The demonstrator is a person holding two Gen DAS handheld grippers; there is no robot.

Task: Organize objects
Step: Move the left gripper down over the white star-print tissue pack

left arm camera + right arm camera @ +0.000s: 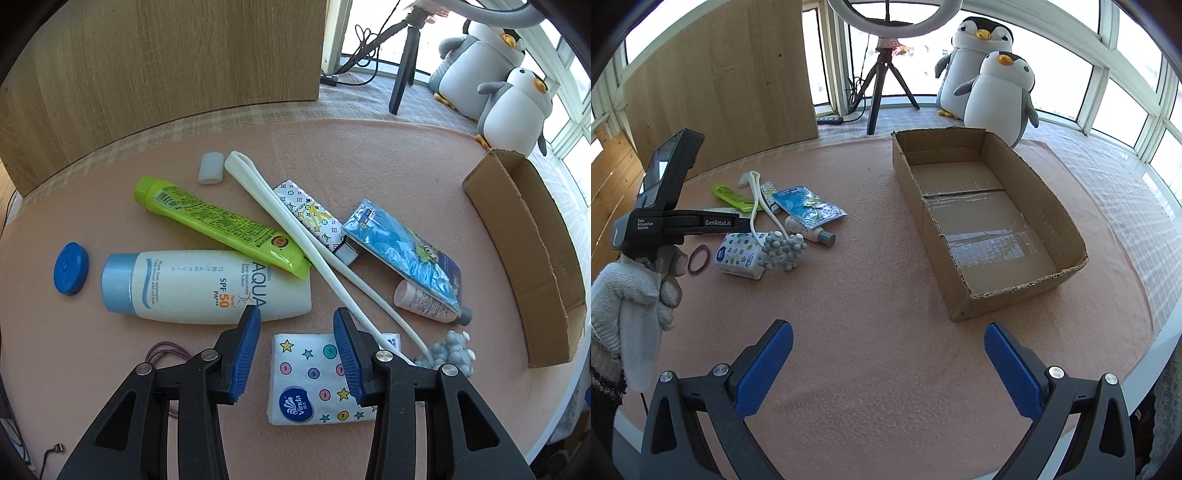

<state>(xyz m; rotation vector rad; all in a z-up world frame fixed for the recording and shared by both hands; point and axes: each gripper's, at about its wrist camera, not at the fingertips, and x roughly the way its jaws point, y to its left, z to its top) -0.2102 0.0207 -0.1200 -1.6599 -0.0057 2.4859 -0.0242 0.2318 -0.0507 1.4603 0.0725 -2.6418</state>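
Note:
My left gripper (297,314) is open and hovers above a patterned tissue pack (317,376), near the base of a white sunscreen bottle (207,284). A green tube (221,225) leans on that bottle. A white massager handle (295,229) crosses the pile and ends in grey knobbed balls (448,352). Under a blue pouch (406,247) lie a patterned packet (310,214) and a small white bottle (424,301). My right gripper (888,332) is open over bare mat, with the cardboard box (1049,199) ahead to its right. The left gripper's body (665,206) shows in a gloved hand.
A blue round case (71,268), a translucent cap (211,168) and a purple hair tie (699,260) lie loose on the pink mat (871,295). A wooden panel (724,85), a tripod (882,85) and two plush penguins (993,85) stand behind the table.

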